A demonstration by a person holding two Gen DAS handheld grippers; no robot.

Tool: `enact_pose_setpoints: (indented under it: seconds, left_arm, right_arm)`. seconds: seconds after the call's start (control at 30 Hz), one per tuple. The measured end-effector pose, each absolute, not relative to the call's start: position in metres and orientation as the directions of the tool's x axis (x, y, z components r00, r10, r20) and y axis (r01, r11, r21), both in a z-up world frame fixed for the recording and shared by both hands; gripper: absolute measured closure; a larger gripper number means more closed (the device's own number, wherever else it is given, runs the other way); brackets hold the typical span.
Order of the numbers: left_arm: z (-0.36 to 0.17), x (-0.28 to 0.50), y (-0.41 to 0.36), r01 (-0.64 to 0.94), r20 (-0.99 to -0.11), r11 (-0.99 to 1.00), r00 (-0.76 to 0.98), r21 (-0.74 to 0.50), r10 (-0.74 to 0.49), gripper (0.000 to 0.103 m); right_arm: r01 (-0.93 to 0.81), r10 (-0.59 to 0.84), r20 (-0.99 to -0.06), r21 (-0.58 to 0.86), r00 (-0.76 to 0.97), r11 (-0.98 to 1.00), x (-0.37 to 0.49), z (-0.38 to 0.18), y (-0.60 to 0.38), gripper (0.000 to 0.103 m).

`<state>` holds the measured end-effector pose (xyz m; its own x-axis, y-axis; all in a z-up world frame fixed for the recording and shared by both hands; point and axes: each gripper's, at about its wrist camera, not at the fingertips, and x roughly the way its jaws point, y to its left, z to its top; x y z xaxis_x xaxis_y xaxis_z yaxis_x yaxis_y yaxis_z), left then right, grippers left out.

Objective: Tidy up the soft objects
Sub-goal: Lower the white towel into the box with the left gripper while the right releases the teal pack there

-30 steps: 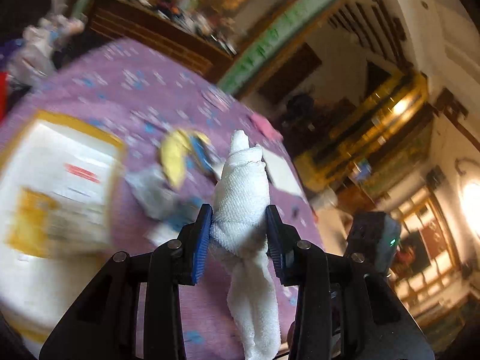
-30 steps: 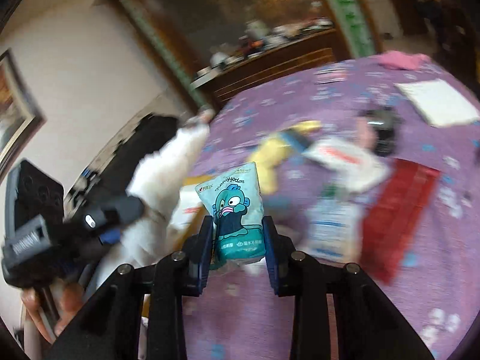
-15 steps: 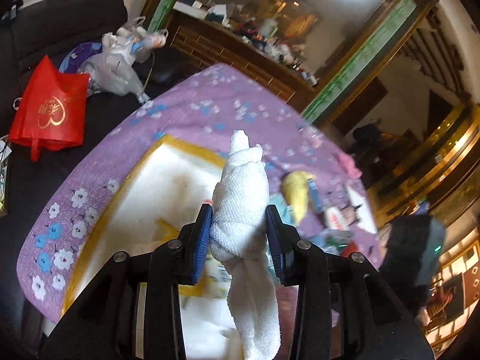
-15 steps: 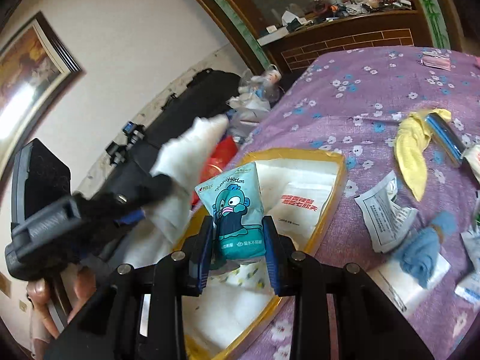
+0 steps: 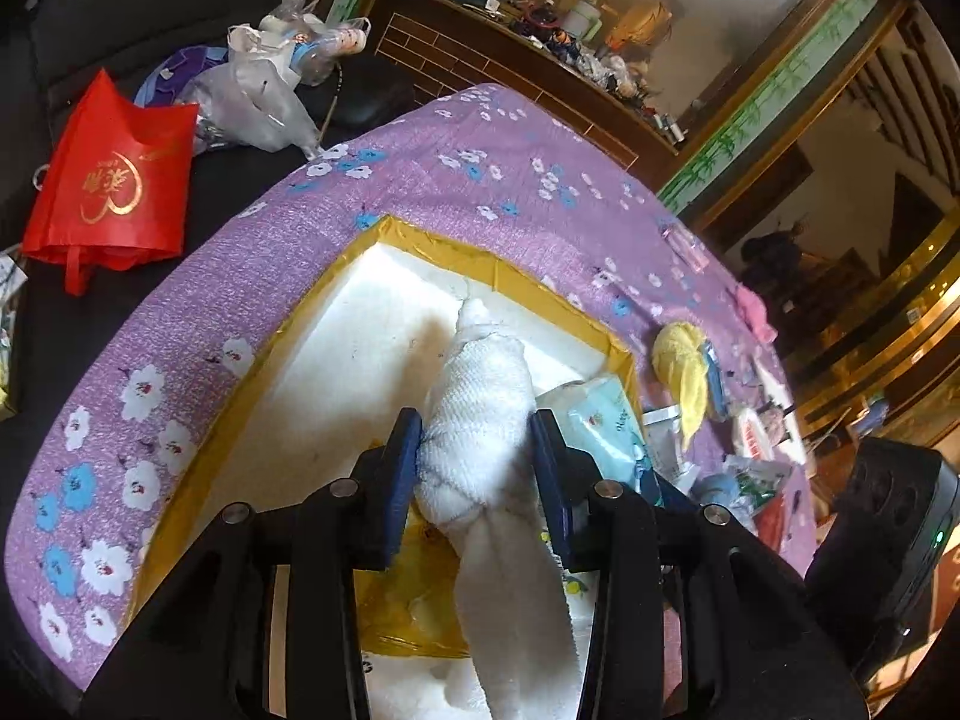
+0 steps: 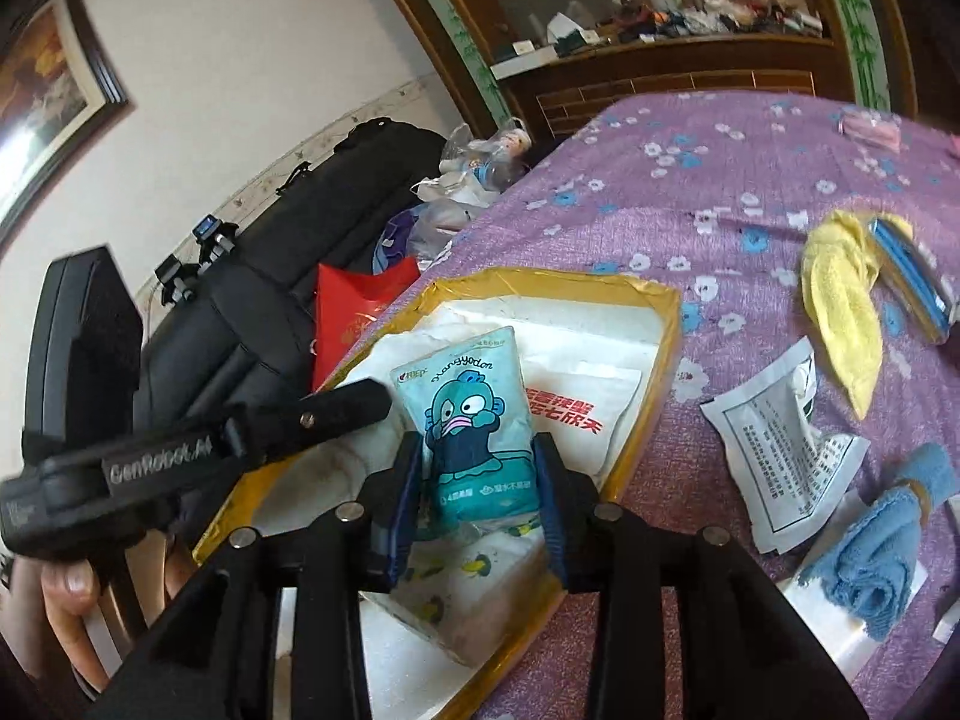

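A rolled white towel (image 5: 480, 384) is pinched between the blue pads of my left gripper (image 5: 477, 420), whose jaws are starting to open. It hangs over a white foam box with a yellow taped rim (image 5: 420, 234) on the purple flowered tablecloth. My right gripper (image 6: 477, 450) is over the same box (image 6: 666, 348), and its jaws are opening. A teal cartoon tissue pack (image 6: 468, 396) stands between its pads, which no longer press it. The pack's lower end rests on packets in the box. The teal pack (image 5: 606, 420) also shows beside the towel in the left wrist view.
A yellow cloth (image 6: 840, 312), a blue cloth (image 6: 882, 552) and a white sachet (image 6: 774, 438) lie on the table right of the box. A red bag (image 5: 114, 180) and plastic bags (image 5: 264, 96) sit on the black seat beyond the table edge. A person's hand (image 6: 66, 588) holds the left tool.
Both grippers swung from above the cluttered tabletop to low over the foam box. The right jaws have spread away from the teal pack. The towel stays pinched.
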<state>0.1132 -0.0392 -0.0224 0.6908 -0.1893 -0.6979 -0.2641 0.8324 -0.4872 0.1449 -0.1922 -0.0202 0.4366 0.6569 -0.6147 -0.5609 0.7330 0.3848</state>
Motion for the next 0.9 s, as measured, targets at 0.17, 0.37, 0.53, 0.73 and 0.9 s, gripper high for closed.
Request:
enact_pose_setpoints:
  seconds: [0.17, 0.37, 0.53, 0.73, 0.9]
  left_arm:
    - [-0.010, 0.106, -0.042, -0.233, -0.652, 0.825, 0.732, -0.515, -0.200, 0.038]
    - [-0.006, 0.101, -0.056, -0.247, -0.688, 0.841, 0.701, -0.481, -0.188, 0.035]
    - [0.003, 0.090, -0.072, -0.241, -0.690, 0.846, 0.698, -0.476, -0.190, 0.035]
    - [0.022, 0.095, -0.118, -0.210, -0.709, 0.924, 0.699, -0.321, -0.087, 0.035]
    - [0.037, 0.081, -0.155, -0.122, -0.647, 0.916, 0.743, -0.383, -0.172, 0.035]
  right_arm:
    - [-0.597, 0.679, -0.572, 0.366, 0.461, 0.714, 0.135, -0.009, -0.195, 0.042]
    - [-0.612, 0.712, -0.573, 0.408, 0.405, 0.677, 0.125, -0.002, -0.213, 0.038]
    - [-0.601, 0.814, -0.467, 0.557, 0.344, 0.573, 0.108, 0.003, -0.267, 0.037]
    - [-0.512, 0.827, -0.406, 0.652, 0.388, 0.560, 0.106, 0.011, -0.333, 0.034]
    - [-0.432, 0.763, -0.446, 0.637, 0.468, 0.638, 0.100, 0.003, -0.387, 0.034]
